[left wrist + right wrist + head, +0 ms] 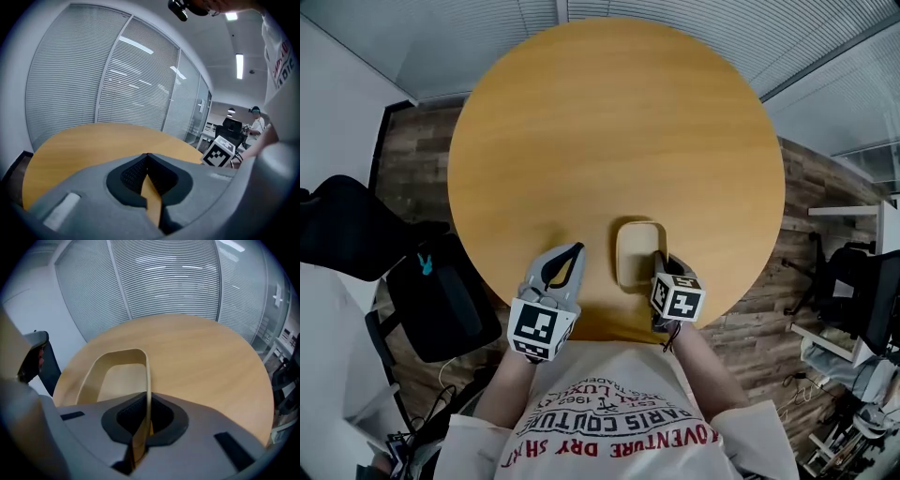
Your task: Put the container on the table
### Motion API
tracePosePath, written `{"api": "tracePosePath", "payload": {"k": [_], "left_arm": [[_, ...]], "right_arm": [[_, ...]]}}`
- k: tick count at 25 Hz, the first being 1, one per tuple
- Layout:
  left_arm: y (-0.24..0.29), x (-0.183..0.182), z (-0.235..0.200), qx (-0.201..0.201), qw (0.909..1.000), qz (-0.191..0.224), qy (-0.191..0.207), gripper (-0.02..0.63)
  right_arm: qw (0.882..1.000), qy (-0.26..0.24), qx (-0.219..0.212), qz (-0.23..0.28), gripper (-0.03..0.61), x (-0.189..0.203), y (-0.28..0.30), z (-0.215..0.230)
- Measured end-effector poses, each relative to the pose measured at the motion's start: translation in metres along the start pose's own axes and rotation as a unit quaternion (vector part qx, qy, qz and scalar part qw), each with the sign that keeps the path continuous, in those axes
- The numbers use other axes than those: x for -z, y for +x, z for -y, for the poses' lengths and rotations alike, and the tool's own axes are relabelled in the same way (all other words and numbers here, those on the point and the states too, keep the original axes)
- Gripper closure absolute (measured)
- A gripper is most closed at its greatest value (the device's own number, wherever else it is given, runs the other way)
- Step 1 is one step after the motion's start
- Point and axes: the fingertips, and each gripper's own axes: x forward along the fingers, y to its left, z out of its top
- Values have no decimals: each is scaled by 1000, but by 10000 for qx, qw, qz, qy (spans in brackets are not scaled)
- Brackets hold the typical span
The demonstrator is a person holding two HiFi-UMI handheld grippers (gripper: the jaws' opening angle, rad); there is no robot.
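In the head view, the shallow tan container (pixel 637 246) lies at the near edge of the round counter (pixel 609 122), apparently already resting on it. The right gripper (pixel 660 259) is at its right wall, and the left gripper (pixel 576 249) sits just beside it on the left.

In the left gripper view, the jaws meet at the tips with nothing between them, so this gripper is likely idle.

In the right gripper view, the jaws pinch the container's thin side wall, a grip that keeps it level for setting down.

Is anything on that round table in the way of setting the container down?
Nothing visible. The table is bare around the container, which the right gripper grips by its side wall. The left gripper, shut and empty, sits off to its left, apart.
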Motion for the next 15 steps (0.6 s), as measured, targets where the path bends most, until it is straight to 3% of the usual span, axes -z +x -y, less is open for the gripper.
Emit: {"api": "tracePosePath", "payload": {"k": [12, 15], "left_arm": [[7, 3, -10, -212, 9996, -166, 67, 615], [6, 1, -6, -254, 9995, -174, 60, 615]], "right_arm": [[9997, -25, 18, -248, 564, -3, 8, 5], [9994, 117, -86, -313, 479, -5, 6, 4]]}}
